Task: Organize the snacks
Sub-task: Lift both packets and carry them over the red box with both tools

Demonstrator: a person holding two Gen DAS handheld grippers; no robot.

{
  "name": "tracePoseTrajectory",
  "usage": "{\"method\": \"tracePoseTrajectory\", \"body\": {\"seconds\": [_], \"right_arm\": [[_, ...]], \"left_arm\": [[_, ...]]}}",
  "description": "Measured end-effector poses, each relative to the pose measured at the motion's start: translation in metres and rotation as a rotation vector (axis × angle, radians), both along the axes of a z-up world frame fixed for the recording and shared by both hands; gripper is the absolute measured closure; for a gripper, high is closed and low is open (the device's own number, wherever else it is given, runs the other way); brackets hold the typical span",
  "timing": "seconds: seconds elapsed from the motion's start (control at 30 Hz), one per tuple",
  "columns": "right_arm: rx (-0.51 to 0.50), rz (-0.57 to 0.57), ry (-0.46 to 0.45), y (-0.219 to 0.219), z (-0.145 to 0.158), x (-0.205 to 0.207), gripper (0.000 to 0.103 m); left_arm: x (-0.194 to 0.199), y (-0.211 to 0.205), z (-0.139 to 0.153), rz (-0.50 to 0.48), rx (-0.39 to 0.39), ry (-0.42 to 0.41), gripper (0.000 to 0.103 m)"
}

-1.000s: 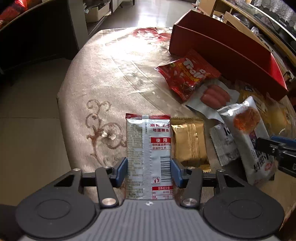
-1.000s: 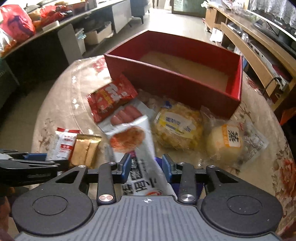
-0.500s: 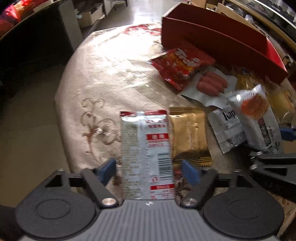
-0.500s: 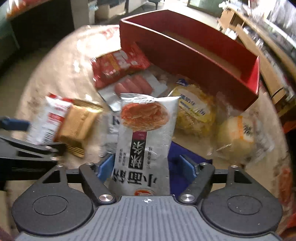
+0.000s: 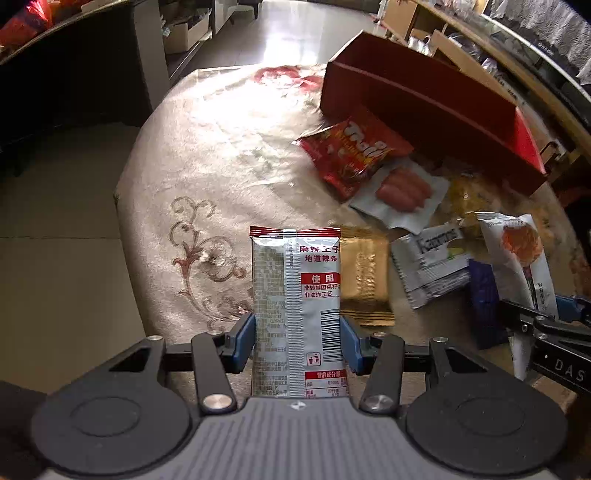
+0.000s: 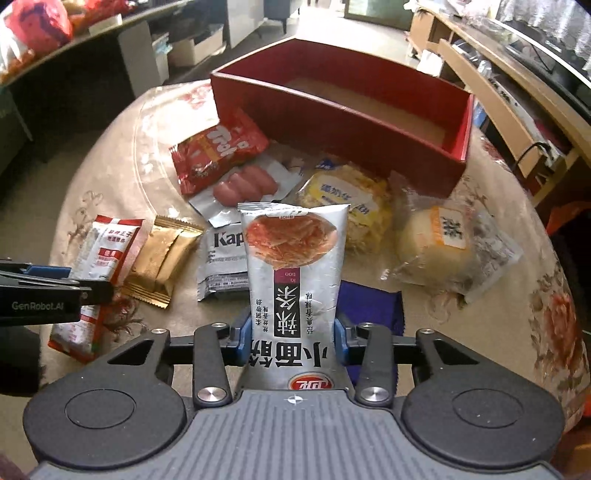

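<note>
Silver packets, two, one pinched in each gripper (image 5: 297,341) (image 6: 290,341); one red box (image 6: 369,122) beyond

A home living room: a round tabletop under a beige floral embroidered cloth (image 5: 207,192), glossy tiled floor (image 5: 284,33), long wooden sideboard (image 6: 491,77).

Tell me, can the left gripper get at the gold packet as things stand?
Probably not yet. The left gripper has just closed on the silver packet, so its jaws are full. The gold packet lies uncovered right beside it on the table, with nothing else in the way.
</note>
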State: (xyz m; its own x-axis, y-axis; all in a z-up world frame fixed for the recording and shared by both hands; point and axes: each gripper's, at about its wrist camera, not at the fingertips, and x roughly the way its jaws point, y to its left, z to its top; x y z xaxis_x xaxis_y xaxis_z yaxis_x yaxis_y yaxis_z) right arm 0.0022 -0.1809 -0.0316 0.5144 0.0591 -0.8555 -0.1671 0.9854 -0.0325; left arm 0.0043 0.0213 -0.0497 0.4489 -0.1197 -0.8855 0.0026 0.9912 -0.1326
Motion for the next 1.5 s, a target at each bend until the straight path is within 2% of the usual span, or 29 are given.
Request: {"method": "tracePoseTrajectory", "body": {"seconds": [0.3, 0.63, 1.2, 1.5], "right_arm": [[0.065, -0.054, -0.072, -0.019, 0.022, -0.012, 0.054], [0.080, -0.096, -0.118, -0.031, 0.033, 0.007, 0.054], [0.104, -0.162, -0.183, -0.046, 0.054, 0.080, 0.054], [0.095, -0.194, -0.192, -0.059, 0.053, 0.130, 0.054]], "left_arm": [[0.001, -0.023, 0.024, -0.056, -0.037, -0.060, 0.053], [0.037, -0.046, 0.046, -0.087, -0.060, -0.126, 0.053], [0.133, -0.090, 0.076, -0.123, -0.047, -0.227, 0.053], [0.191, -0.123, 0.078, -0.144, -0.022, -0.267, 0.053]]}}
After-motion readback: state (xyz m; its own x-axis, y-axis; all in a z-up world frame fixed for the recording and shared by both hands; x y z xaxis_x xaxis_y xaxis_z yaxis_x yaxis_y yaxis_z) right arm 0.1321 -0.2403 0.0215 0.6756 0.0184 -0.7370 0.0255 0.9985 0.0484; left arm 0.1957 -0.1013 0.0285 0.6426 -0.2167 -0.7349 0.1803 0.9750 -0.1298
